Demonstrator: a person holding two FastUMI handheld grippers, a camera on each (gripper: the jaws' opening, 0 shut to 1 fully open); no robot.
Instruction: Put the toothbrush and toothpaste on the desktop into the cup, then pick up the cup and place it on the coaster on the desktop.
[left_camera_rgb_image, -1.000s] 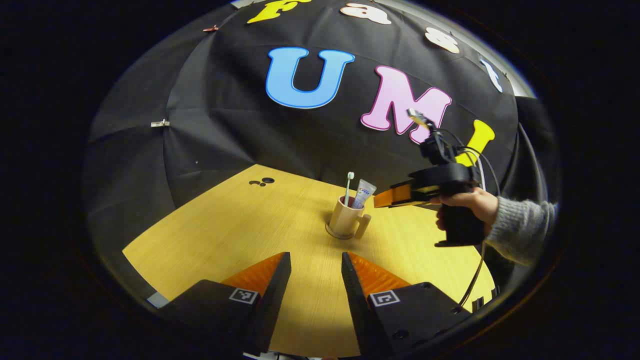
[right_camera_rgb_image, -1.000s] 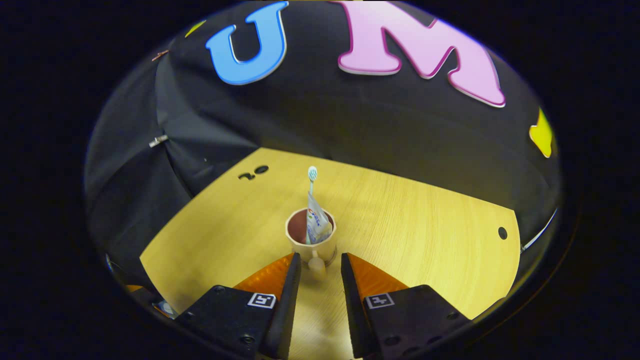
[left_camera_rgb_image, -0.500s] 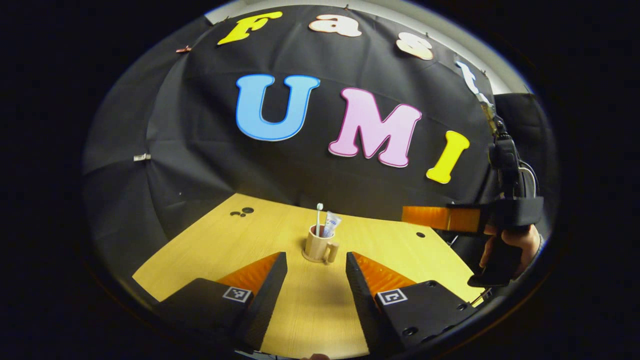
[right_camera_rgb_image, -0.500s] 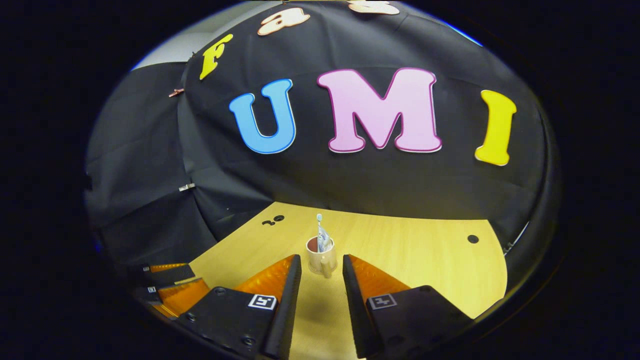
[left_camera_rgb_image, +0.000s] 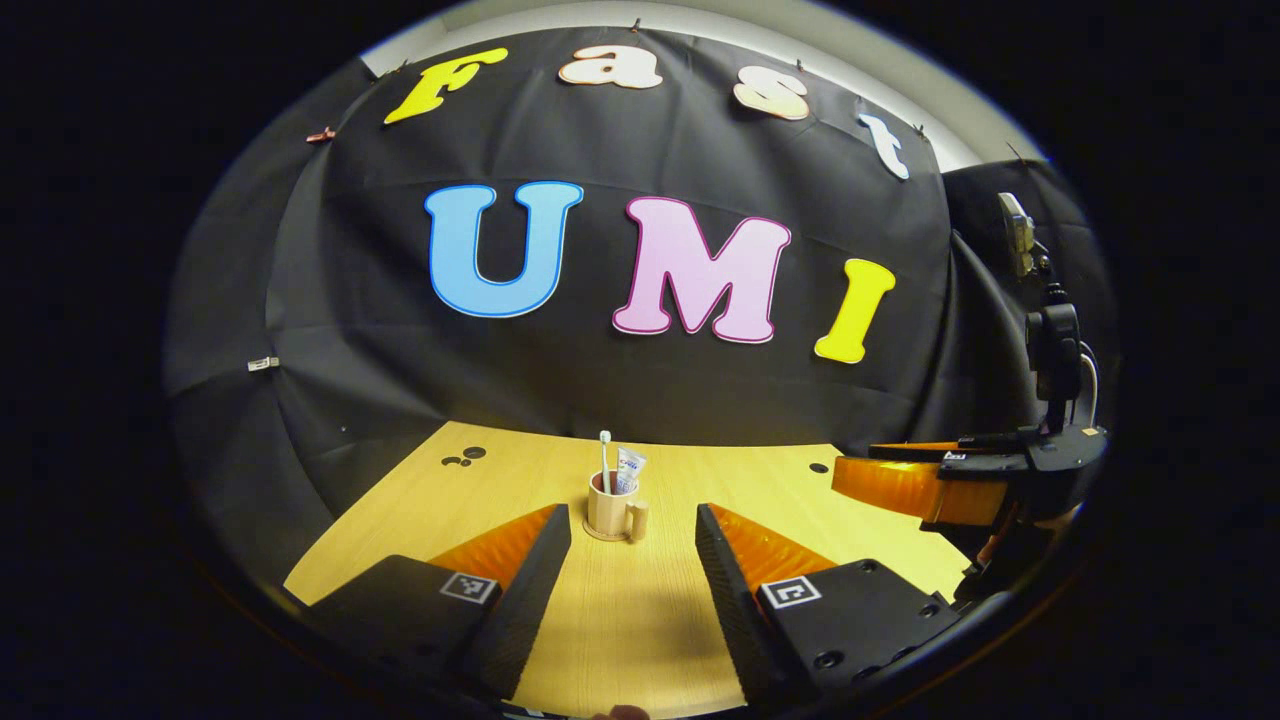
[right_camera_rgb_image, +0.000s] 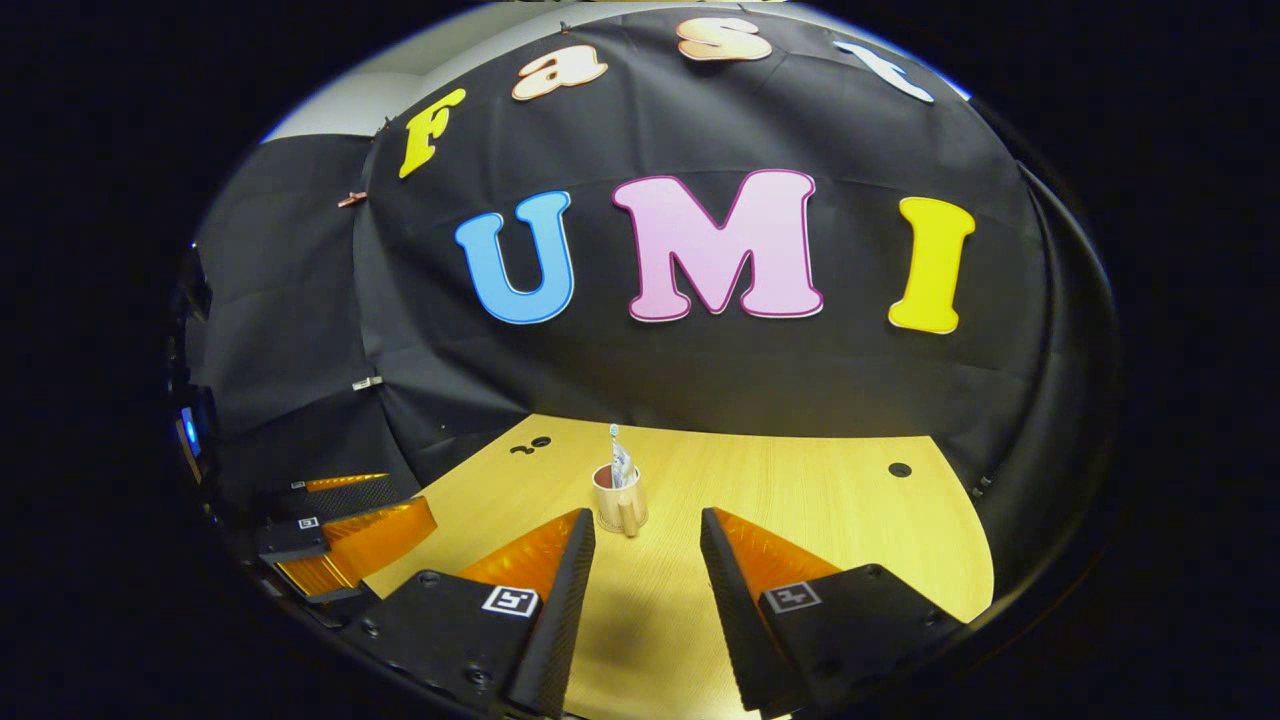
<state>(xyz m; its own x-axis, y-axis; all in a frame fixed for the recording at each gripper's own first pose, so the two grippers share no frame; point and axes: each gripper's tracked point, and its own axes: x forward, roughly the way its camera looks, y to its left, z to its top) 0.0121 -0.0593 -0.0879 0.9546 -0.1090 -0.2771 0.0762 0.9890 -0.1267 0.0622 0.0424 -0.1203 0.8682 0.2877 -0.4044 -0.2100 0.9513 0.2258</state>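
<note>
**Operator:** Cup (left_camera_rgb_image: 609, 508) is at the centre of the left gripper view, low in the frame, standing upright on the counter (left_camera_rgb_image: 640, 620). Its handle points down toward the bottom of the frame. I read a thin round disc under its base as the coaster (left_camera_rgb_image: 602, 537), though it is small and I would not swear to it.

**Observer:** And the contents?

**Operator:** Toothbrush (left_camera_rgb_image: 604, 458) stands nearly upright in the cup with its head above the rim, and the toothpaste (left_camera_rgb_image: 629, 468) leans just beside it on the right. Both rest against the cup wall, which is why they stay up without any help.

**Observer:** What are your 2 grippers doing?

**Operator:** My left gripper (left_camera_rgb_image: 632, 520) has its fingers parted with bare counter between them and nothing held. The right gripper (right_camera_rgb_image: 642, 525) is the same: fingers spread, gripping nothing, well apart from the cup, which sits at the centre of the right gripper view between the 2 fingertips. In the left gripper view I also see the right gripper at the right edge of the frame, level and off to the side of the cup.

**Observer:** So where does the task stand?

**Operator:** My judgement is that it is done, or all but done: both items are in the cup, the cup seems to be on its coaster, and both grippers are clear so nothing can knock it.
</note>
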